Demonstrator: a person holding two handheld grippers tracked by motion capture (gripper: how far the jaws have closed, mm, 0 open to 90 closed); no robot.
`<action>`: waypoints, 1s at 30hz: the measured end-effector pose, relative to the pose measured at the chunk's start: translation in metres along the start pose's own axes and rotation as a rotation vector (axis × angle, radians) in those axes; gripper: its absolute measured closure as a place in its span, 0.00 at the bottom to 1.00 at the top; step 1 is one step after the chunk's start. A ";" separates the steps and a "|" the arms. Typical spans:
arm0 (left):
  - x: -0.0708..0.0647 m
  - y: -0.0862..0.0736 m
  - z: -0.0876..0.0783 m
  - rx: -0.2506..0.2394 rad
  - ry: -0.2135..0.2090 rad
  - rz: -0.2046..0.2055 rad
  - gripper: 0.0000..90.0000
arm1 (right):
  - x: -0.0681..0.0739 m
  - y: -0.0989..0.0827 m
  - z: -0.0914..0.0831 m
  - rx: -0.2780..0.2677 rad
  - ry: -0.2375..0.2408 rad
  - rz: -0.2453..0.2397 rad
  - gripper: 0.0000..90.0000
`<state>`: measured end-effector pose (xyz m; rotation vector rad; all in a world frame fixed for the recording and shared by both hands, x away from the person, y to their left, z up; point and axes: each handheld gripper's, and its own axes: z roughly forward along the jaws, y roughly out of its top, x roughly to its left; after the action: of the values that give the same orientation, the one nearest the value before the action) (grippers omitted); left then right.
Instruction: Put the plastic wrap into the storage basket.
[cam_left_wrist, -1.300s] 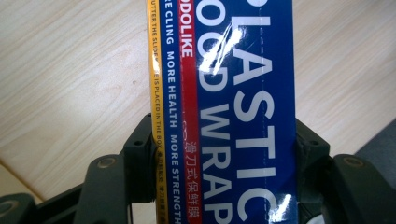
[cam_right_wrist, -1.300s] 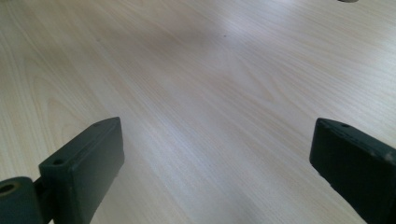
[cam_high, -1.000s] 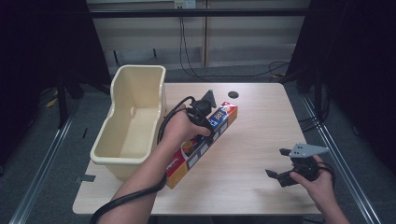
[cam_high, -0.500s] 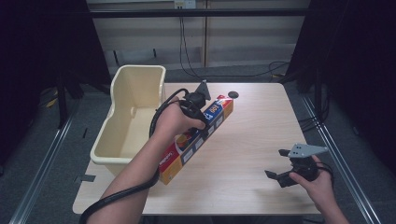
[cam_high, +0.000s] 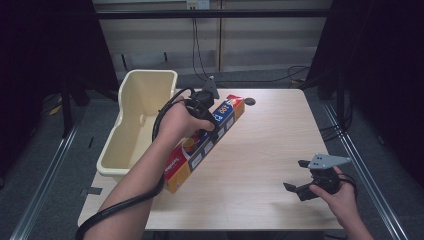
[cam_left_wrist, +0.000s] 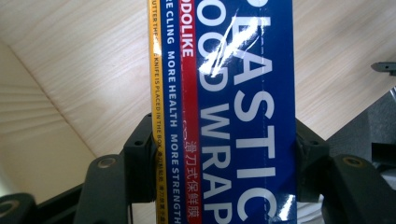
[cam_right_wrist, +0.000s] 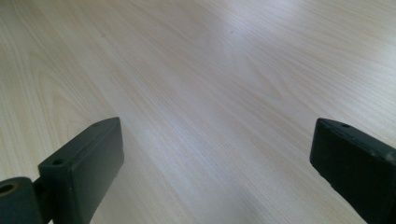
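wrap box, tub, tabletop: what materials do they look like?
Plastic wrap box: likely glossy printed cardboard, with glare streaks and crisp edges.
Tub: probably moulded plastic, cream, with smooth rounded walls.
Table: wood-grain surface, matte, maybe laminate; pale grain lines.

Light wood-grain desk (cam_high: 260, 150), evenly lit from above. Grey floor (cam_high: 45, 150) around it, metal rails (cam_high: 370, 165) running along both sides. Pale panelled wall (cam_high: 250, 45) behind with black cables (cam_high: 197, 45) hanging down. Dark curtains (cam_high: 380, 60) flank left and right.
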<state>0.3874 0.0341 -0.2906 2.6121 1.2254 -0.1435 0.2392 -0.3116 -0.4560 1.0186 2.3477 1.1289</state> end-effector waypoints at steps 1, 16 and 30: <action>0.001 0.000 -0.004 0.001 0.001 -0.009 0.45 | 0.000 0.000 0.000 0.000 0.001 -0.001 0.03; 0.011 -0.003 -0.025 -0.007 0.012 -0.030 0.45 | 0.000 0.000 -0.001 0.001 0.002 -0.002 0.03; 0.022 -0.007 -0.040 -0.013 0.018 -0.057 0.45 | 0.001 0.001 0.001 0.001 0.005 -0.005 0.04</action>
<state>0.3951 0.0655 -0.2581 2.5744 1.3027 -0.1219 0.2394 -0.3105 -0.4560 1.0112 2.3531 1.1303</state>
